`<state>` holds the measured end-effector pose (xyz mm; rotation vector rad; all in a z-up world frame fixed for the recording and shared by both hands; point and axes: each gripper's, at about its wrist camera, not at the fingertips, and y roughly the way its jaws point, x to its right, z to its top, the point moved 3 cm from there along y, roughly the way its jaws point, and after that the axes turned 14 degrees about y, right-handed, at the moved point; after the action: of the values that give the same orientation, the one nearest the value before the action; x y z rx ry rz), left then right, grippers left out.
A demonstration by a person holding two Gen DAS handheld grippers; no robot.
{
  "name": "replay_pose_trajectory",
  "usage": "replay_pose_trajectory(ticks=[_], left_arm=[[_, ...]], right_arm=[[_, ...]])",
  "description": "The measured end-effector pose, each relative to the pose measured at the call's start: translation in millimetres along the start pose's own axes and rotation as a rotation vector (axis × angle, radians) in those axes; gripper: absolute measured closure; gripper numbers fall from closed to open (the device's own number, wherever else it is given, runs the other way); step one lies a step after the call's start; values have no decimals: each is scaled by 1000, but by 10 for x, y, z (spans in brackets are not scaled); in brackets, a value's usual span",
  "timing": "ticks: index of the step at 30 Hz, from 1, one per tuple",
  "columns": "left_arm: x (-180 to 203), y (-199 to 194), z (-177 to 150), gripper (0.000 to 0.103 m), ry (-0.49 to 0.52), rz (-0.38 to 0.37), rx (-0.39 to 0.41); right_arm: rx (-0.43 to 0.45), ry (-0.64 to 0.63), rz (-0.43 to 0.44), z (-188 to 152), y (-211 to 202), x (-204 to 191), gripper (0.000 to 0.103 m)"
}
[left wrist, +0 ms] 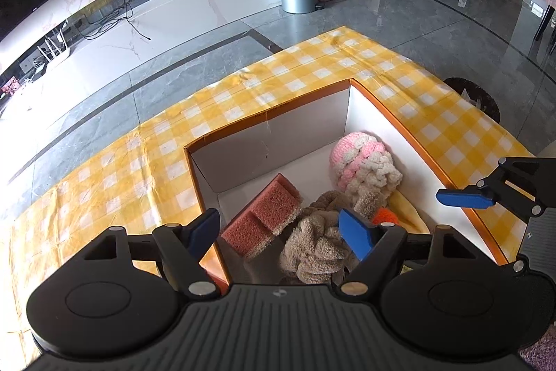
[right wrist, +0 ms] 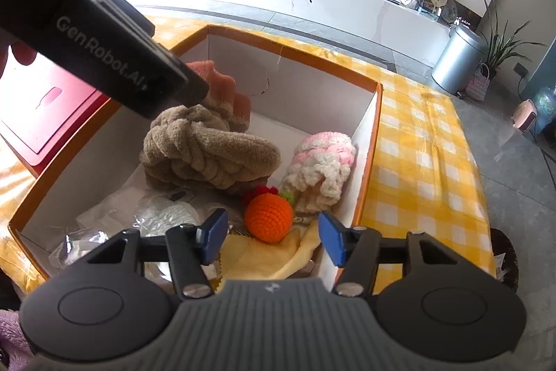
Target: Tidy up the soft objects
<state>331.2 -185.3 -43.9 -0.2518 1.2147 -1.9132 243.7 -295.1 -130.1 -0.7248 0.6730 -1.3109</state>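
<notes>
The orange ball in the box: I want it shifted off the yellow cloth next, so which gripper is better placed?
Right. The right gripper has open, empty jaws with the ball just ahead of them; the left gripper hangs over the brown towel and sponge.

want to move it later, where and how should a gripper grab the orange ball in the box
Grip the orange ball across its round middle, coming down from above with the jaws wide. It is a small crocheted sphere, so it should squash a little and hold. Its top is clear; the pink and white knit sits close on one side and the yellow cloth lies under it, so a side approach looks crowded.
</notes>
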Motion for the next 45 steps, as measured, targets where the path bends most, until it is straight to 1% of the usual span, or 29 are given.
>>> replay_pose_trajectory(ticks=[5, 8, 13, 15, 19, 22, 24, 25, 27, 32, 35, 37, 42, 45], left_arm=[[52, -340, -134, 12, 6, 16, 38], [90, -607, -253, 13, 7, 33, 79], [165, -1086, -507, 13, 14, 59, 146], [197, -1292, -652, 13, 17, 77, 177], [256, -1632, -975, 13, 2, 106, 229], [302, -1845, -1255, 13, -16, 134, 273], [324, -1941, -1441, 13, -39, 157, 296], [325, -1981, -1544, 13, -51, 166, 304], [333, -2033, -1728, 13, -84, 182, 315], [370, -2021, -2095, 14, -143, 223, 311], [409, -1960, -2277, 14, -172, 247, 320], [437, -1921, -2419, 14, -209, 276, 322], [519, -1870, -2628, 14, -245, 379, 355], [564, -1801, -2699, 13, -260, 391, 354]], right_arm=[[43, 24, -19, -13, -290, -15, 39], [70, 37, -25, -35, -502, -46, 38], [149, 58, -29, -102, -967, -143, 36], [187, 74, -20, -145, -1157, -197, 32], [239, 107, 9, -263, -1465, -345, 31], [272, 139, 39, -393, -1640, -470, 27], [300, 159, 61, -511, -1753, -585, 26], [307, 165, 66, -560, -1783, -631, 26], [323, 183, 78, -687, -1832, -745, 20], [365, 230, 90, -1018, -1871, -996, 19], [412, 243, 64, -1203, -1866, -1138, 18], [426, 249, 40, -1305, -1841, -1207, 18], [459, 279, 0, -1516, -1750, -1311, 17], [483, 271, -31, -1616, -1673, -1357, 17]])
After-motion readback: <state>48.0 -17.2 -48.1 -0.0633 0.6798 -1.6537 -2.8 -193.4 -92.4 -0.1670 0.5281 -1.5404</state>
